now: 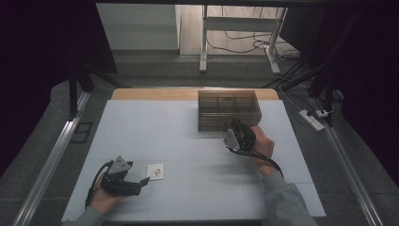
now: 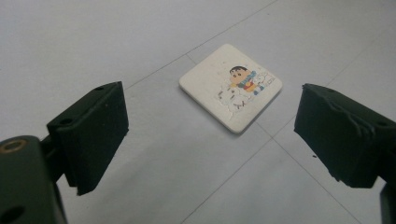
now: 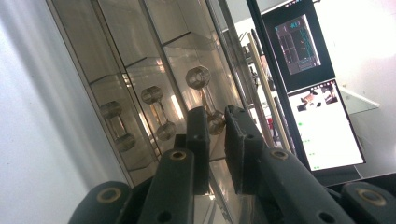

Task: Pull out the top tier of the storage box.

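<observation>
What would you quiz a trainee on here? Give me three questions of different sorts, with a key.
1. True or false: the left gripper has its jaws shut on the picture tile.
2. Which thing is the right gripper closest to? A) the picture tile B) the clear drawer box C) the left gripper
3. Fill in: the right gripper view shows ___ drawer handles on the box front.

Key: 1 false, the jaws stand wide apart and the tile lies flat on the table ahead of them. 2 B. 3 three.
</observation>
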